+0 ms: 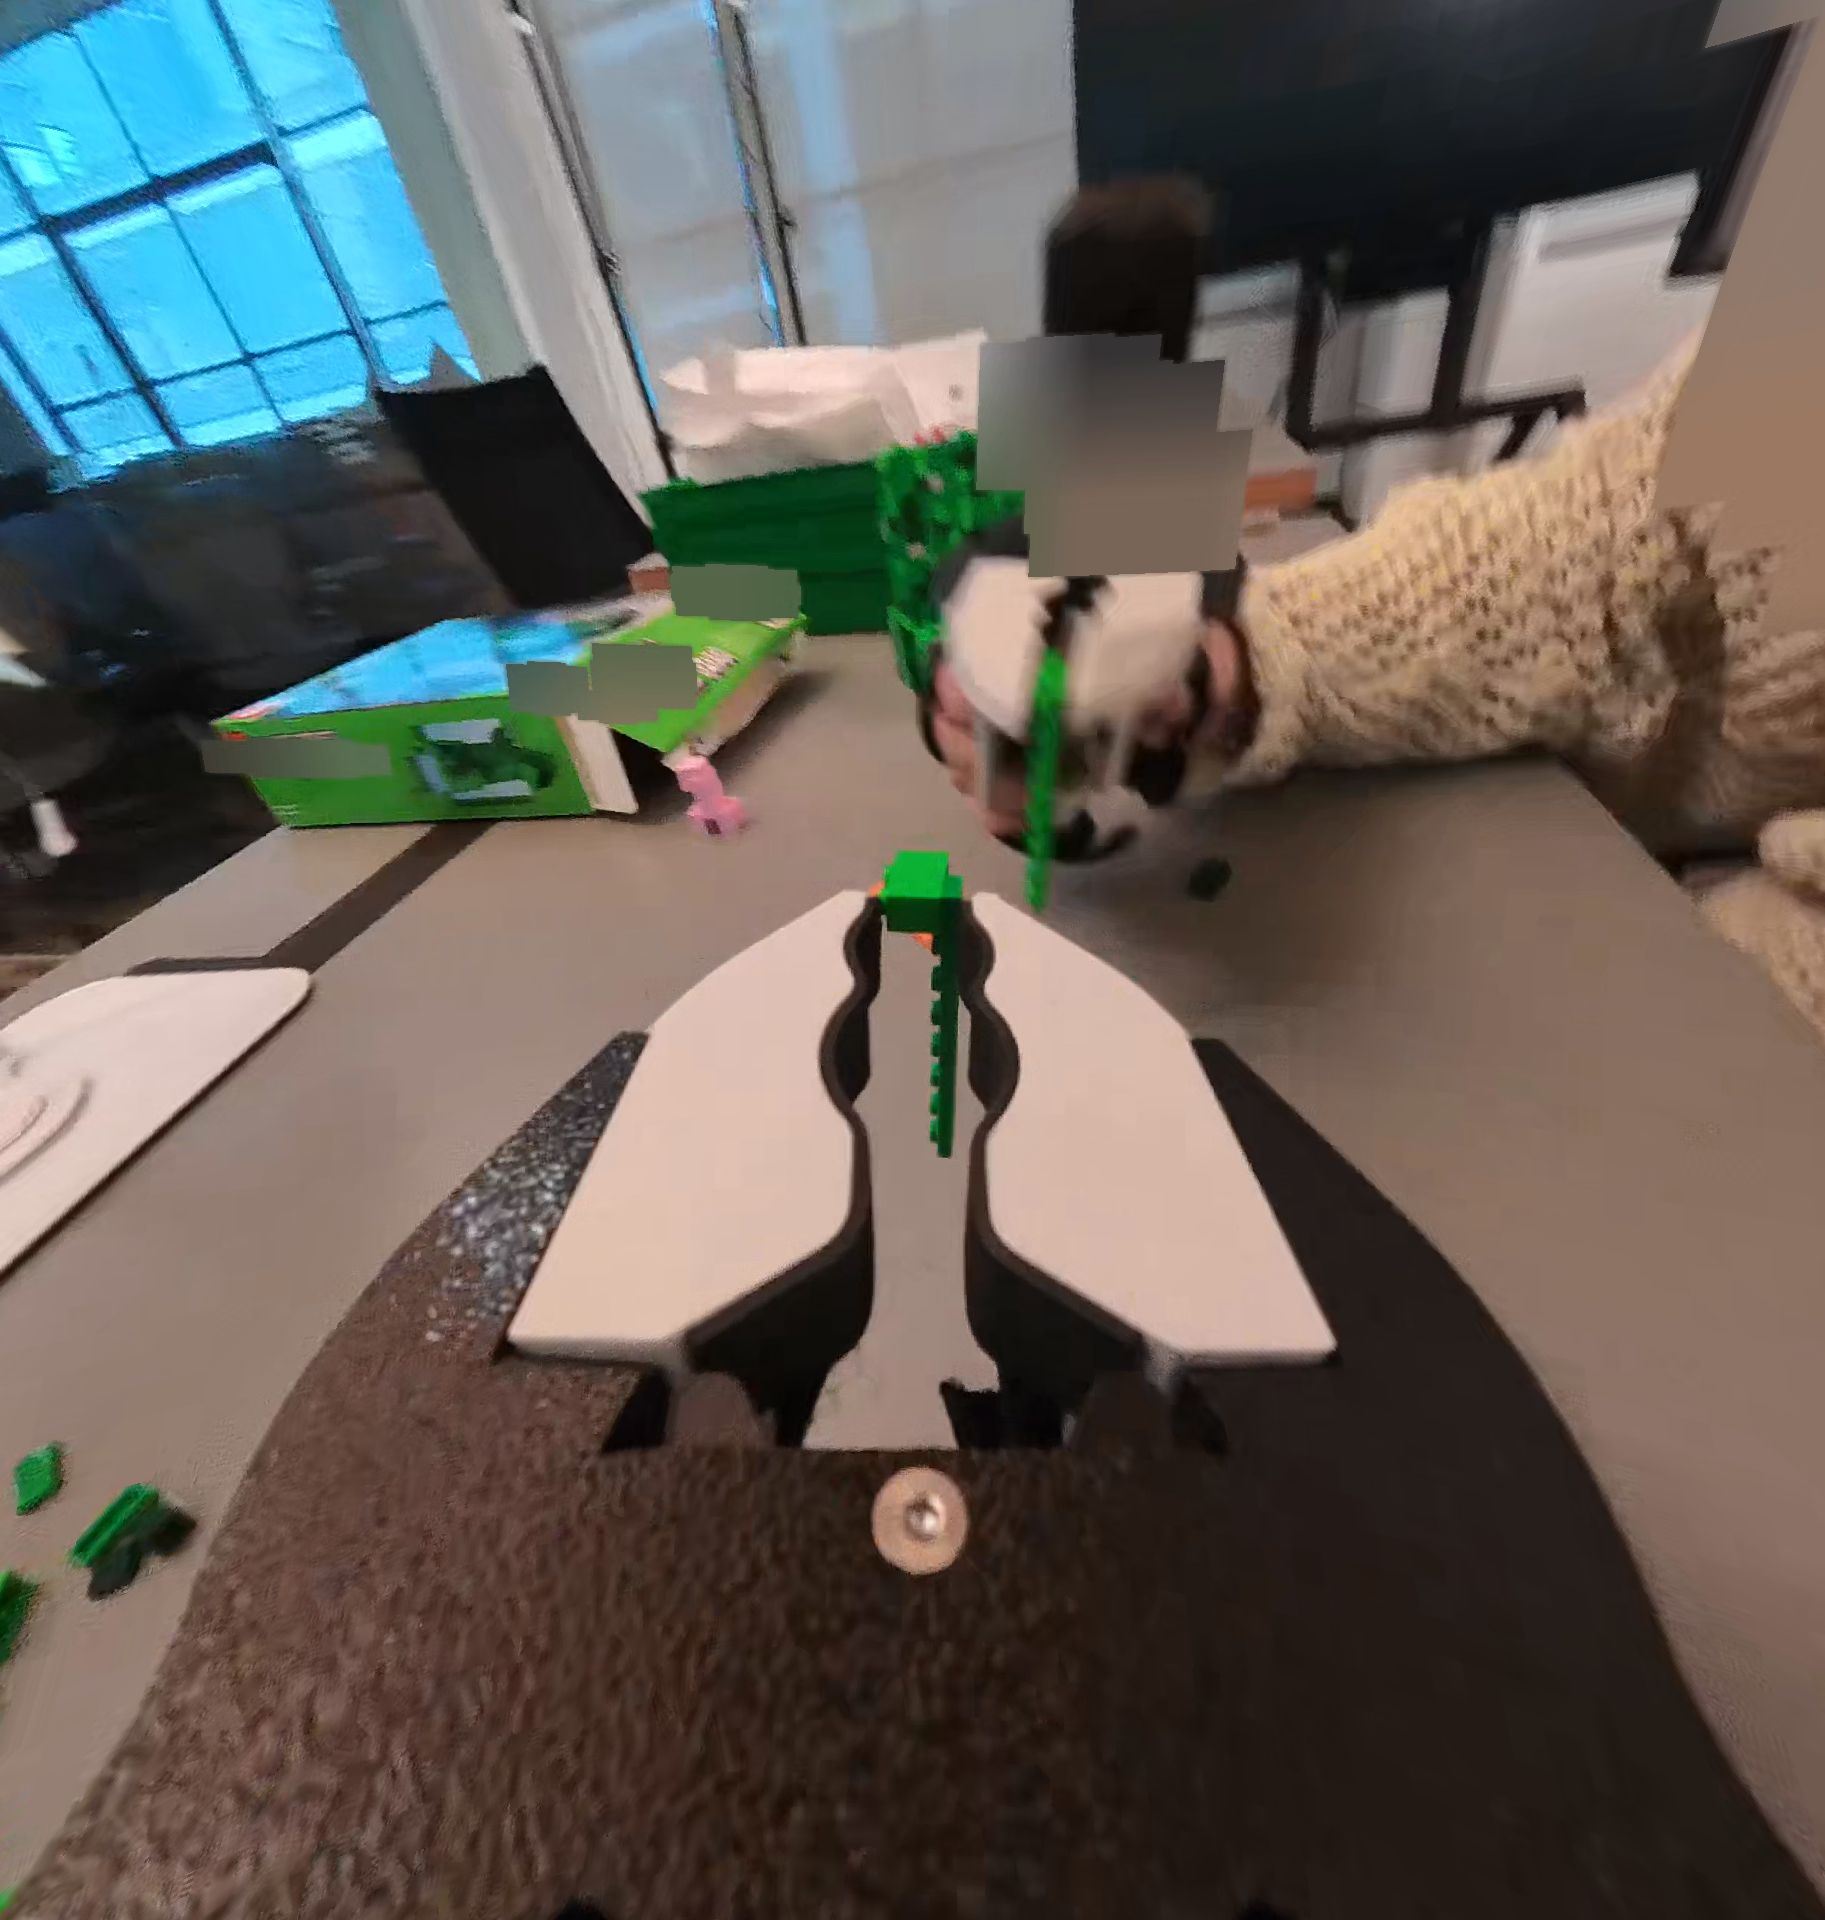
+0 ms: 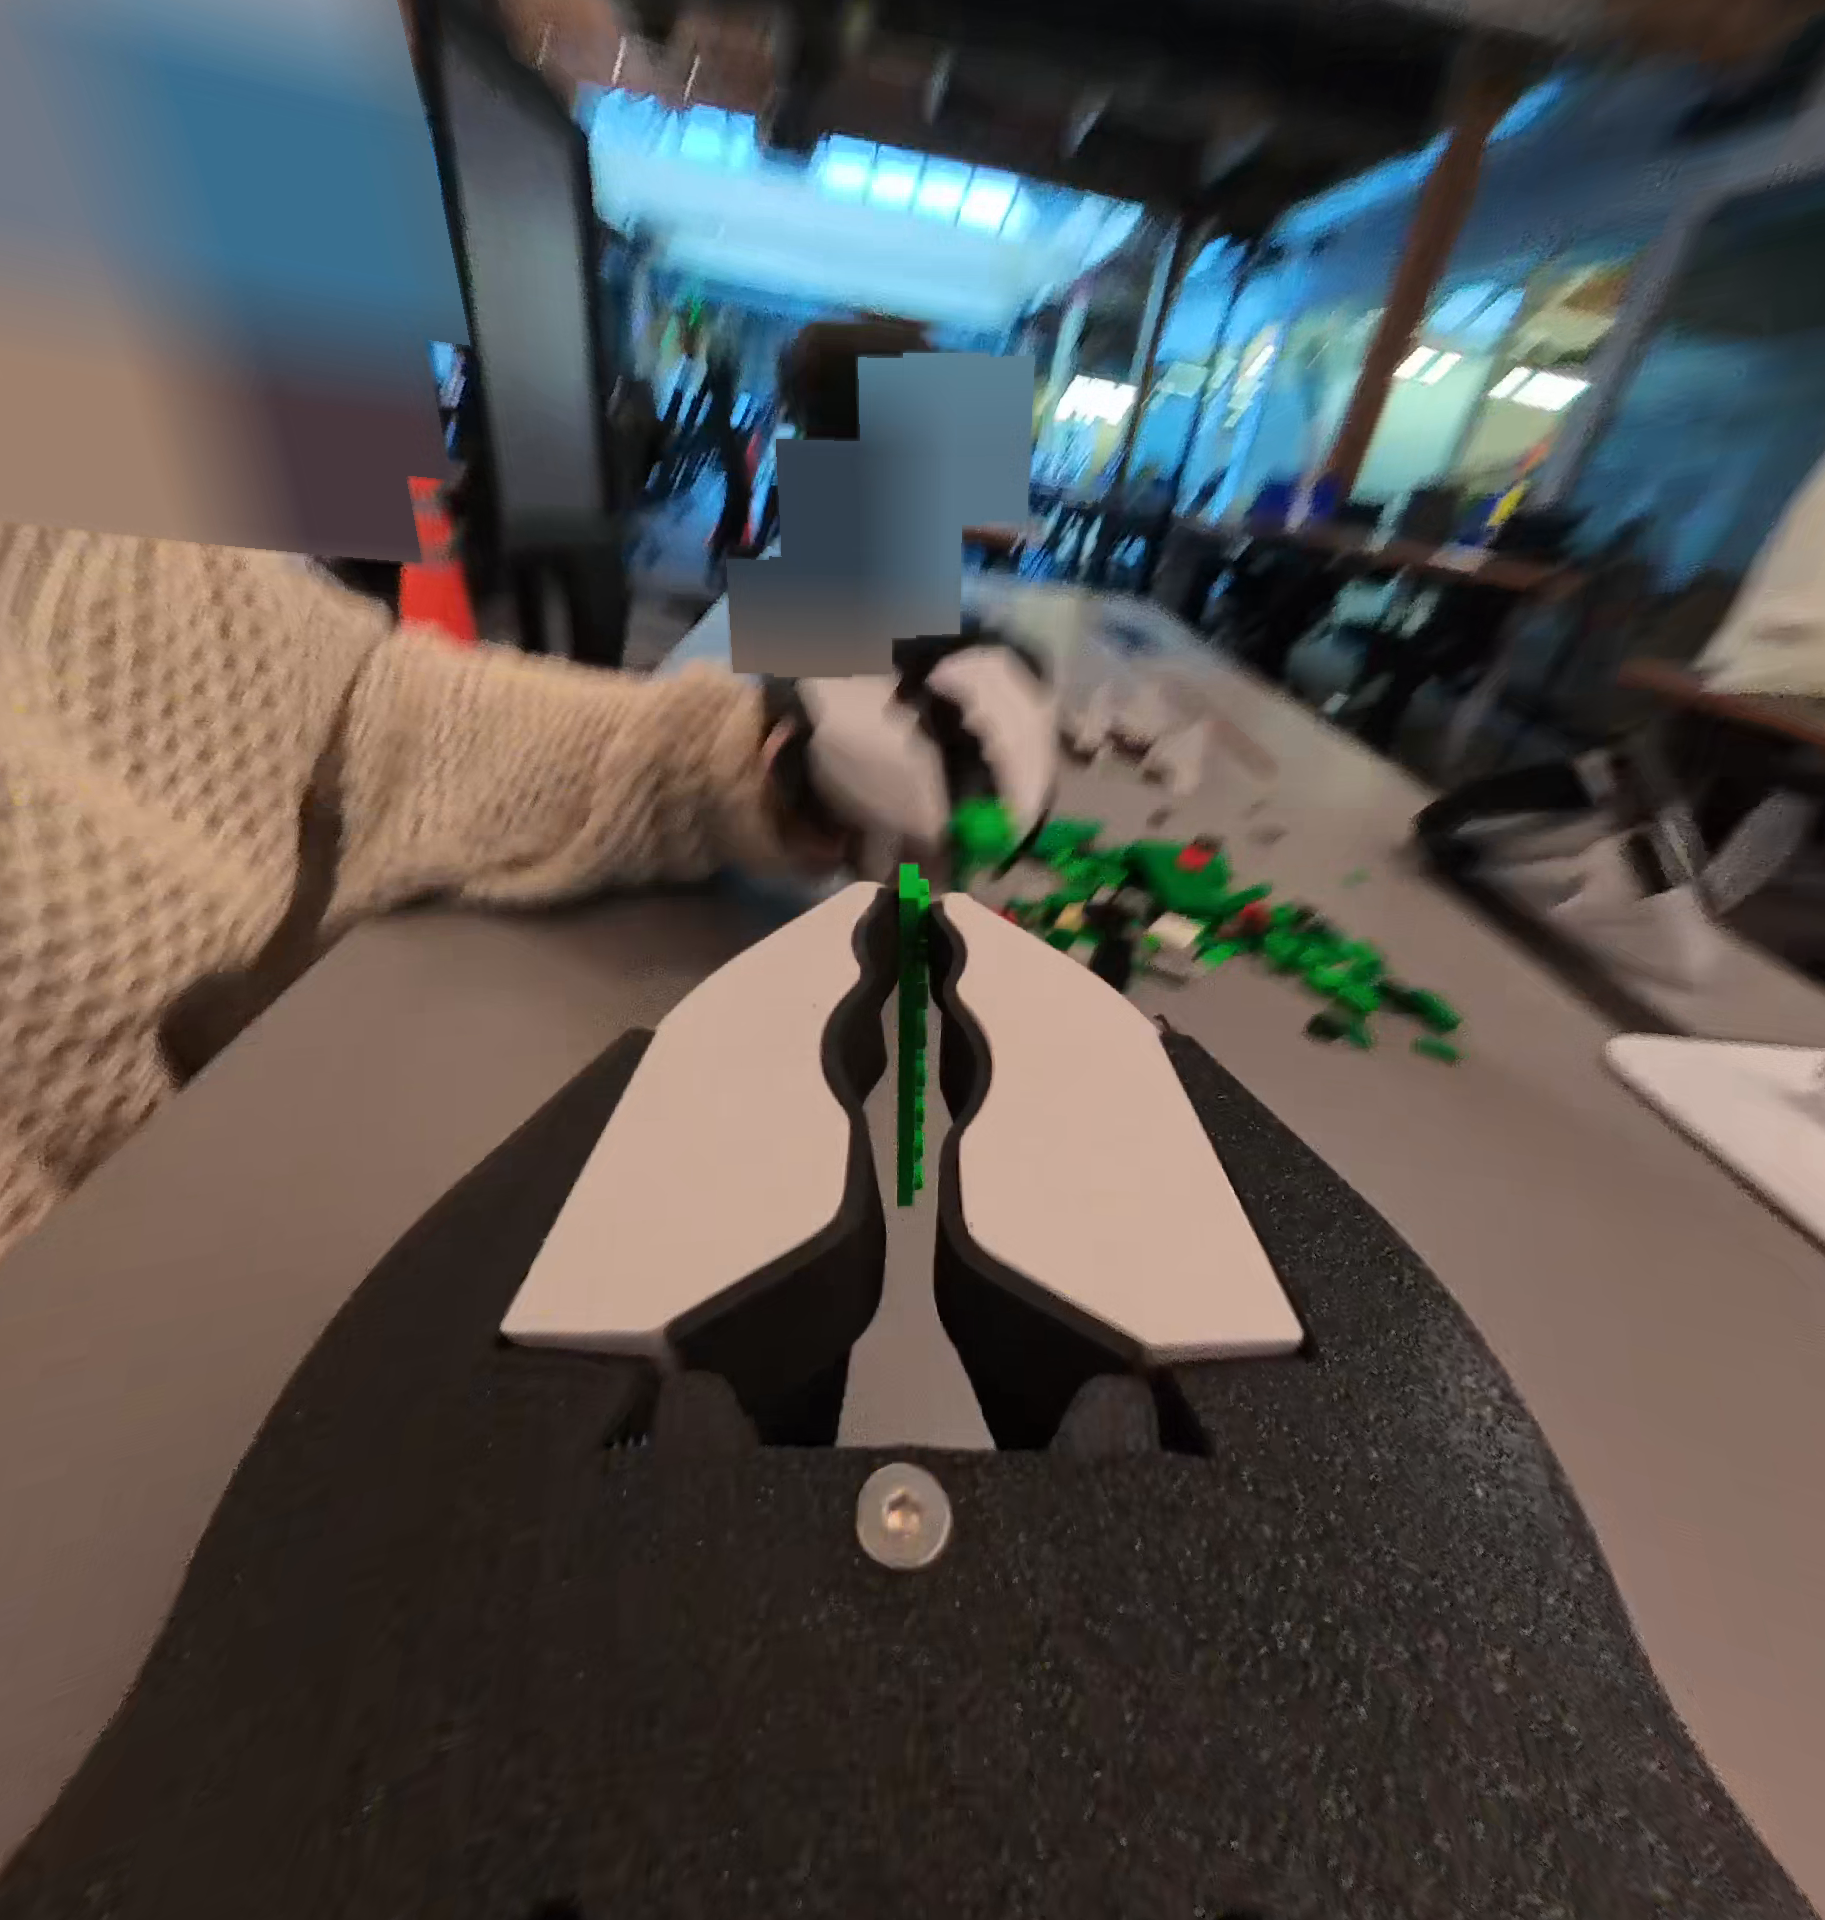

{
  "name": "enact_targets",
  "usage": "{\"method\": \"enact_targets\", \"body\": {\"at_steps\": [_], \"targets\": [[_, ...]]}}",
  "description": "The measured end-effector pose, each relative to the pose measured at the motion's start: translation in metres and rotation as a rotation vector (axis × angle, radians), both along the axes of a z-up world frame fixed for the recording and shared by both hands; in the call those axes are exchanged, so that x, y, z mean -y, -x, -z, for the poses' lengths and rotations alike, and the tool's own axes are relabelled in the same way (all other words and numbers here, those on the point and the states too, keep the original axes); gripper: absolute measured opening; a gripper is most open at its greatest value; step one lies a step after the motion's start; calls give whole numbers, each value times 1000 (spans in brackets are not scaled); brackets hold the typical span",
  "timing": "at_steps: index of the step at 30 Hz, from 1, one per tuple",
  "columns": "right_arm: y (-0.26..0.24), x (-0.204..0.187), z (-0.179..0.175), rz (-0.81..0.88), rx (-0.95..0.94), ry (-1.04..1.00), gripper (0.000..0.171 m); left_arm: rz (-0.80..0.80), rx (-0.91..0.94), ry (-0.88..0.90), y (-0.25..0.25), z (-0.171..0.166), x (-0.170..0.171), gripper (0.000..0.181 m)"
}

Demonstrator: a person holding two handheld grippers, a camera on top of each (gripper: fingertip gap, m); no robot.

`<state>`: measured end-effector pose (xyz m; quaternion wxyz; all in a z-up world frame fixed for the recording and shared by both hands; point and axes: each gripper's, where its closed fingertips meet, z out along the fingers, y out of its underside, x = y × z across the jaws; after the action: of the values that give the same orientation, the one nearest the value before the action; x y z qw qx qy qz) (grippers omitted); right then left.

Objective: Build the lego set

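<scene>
Green plates (image 1: 944,1049) (image 2: 913,1039) sit clamped in both jaws; loose bricks (image 2: 1251,935) and box (image 1: 492,727) lie nearby.

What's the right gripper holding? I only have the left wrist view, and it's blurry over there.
Observer: A thin green plate, edge-on, clamped between the right gripper fingers.
Operator: Where are the spare bricks? I see a few at my lower left.
Observer: The main green pile lies on the table, right of the right gripper.
Operator: Anything behind the pile?
Observer: Pale, blurred items; I can't tell what they are.
</scene>
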<state>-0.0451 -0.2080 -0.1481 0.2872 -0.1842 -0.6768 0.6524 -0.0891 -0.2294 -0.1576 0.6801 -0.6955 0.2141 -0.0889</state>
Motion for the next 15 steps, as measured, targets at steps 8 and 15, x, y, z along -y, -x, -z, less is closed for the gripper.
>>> {"method": "enact_targets", "body": {"at_steps": [8,15], "targets": [[17,-11,-32,66,-84,155,5,121,-140,-41,-54,4,-9,13],[18,3,-28,10,-103,100,5,150,-200,-162,-78,-8,-6,13]]}}
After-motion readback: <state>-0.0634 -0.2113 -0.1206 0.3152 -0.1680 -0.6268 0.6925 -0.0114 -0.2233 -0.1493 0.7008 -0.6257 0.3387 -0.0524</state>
